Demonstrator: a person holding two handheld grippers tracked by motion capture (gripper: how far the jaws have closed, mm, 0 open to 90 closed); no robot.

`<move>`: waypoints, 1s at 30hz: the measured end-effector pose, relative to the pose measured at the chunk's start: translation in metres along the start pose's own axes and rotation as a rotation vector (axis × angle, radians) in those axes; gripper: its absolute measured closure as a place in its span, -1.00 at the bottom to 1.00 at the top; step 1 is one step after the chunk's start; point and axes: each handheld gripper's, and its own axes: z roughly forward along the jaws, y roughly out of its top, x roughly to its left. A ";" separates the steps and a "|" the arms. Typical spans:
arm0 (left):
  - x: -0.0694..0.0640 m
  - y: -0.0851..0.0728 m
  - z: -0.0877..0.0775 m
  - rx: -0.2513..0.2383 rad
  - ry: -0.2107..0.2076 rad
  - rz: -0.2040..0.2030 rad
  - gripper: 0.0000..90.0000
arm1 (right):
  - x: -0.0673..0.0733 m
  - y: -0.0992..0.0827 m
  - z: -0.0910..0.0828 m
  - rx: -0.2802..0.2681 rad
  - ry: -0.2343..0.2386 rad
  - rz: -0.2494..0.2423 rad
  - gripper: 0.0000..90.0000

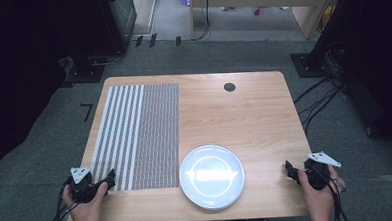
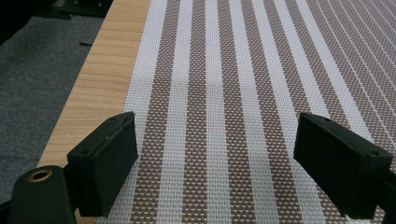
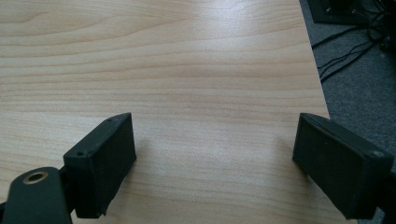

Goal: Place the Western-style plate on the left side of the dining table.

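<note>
Left hand-held gripper (image 2: 215,158) (jaws apart) over striped placemat (image 2: 243,84), plate (image 1: 212,176) beside

- A wooden table (image 1: 244,113) stands on grey carpet (image 1: 31,162).
- A striped woven placemat (image 1: 140,135) lies flat on the table's left half.
- A white plate (image 1: 212,176) sits near the front edge, just right of the placemat.
- The left gripper (image 1: 108,178) is at the placemat's near left corner, jaws apart and holding nothing.
- The right gripper (image 1: 289,168) is at the table's right edge, well apart from the plate, jaws apart and holding nothing.
- A small dark round hole (image 1: 229,87) marks the far side.
</note>
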 end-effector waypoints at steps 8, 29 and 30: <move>-0.003 0.003 -0.004 -0.018 -0.013 -0.024 -0.70 | 0.000 0.000 0.000 0.000 -0.001 -0.001 -0.72; -0.032 0.031 -0.014 -0.082 -0.051 -0.038 -0.70 | 0.001 0.000 0.000 0.001 -0.003 0.001 -0.74; -0.034 0.033 -0.014 -0.082 -0.053 -0.036 -0.70 | 0.001 0.000 0.000 0.001 -0.003 -0.001 -0.74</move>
